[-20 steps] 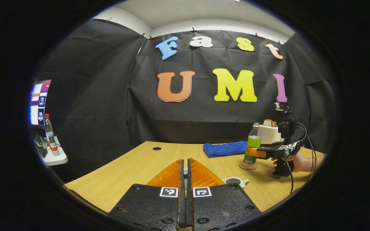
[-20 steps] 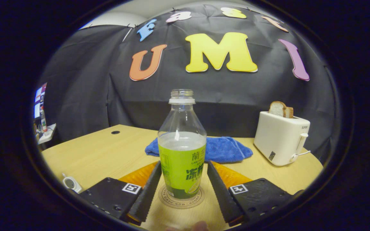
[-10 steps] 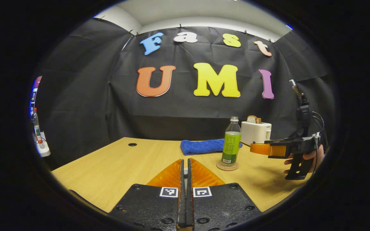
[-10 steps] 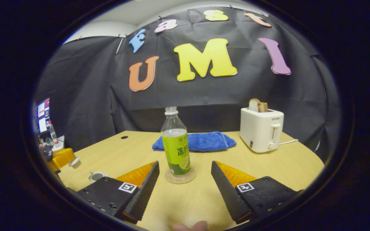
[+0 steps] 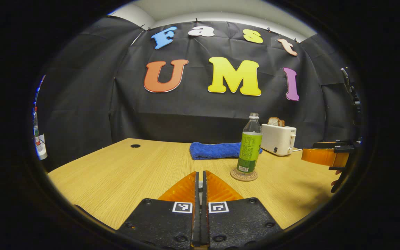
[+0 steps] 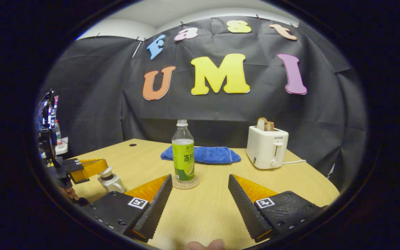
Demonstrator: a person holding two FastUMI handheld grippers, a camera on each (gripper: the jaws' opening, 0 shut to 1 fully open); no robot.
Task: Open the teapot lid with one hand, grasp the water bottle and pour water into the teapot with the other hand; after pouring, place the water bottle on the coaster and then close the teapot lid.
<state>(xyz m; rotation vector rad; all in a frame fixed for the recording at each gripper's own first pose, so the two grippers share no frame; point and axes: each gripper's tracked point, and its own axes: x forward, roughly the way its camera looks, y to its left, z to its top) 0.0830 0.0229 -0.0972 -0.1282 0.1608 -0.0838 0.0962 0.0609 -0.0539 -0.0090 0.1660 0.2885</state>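
Though uncapped, bottle (image 6: 183,152) part-full

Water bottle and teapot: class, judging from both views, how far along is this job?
Done: the water bottle stands upright on the coaster, and the right tongs are open and clear of it, so pouring looks finished. In hand: the left tongs are shut, seemingly on the lid, just above the teapot. Left: seat the lid and let go.

bottle (image 6: 183,152) on coaster (image 6: 185,183), towel (image 6: 203,155) behind, toaster (image 6: 267,147) right
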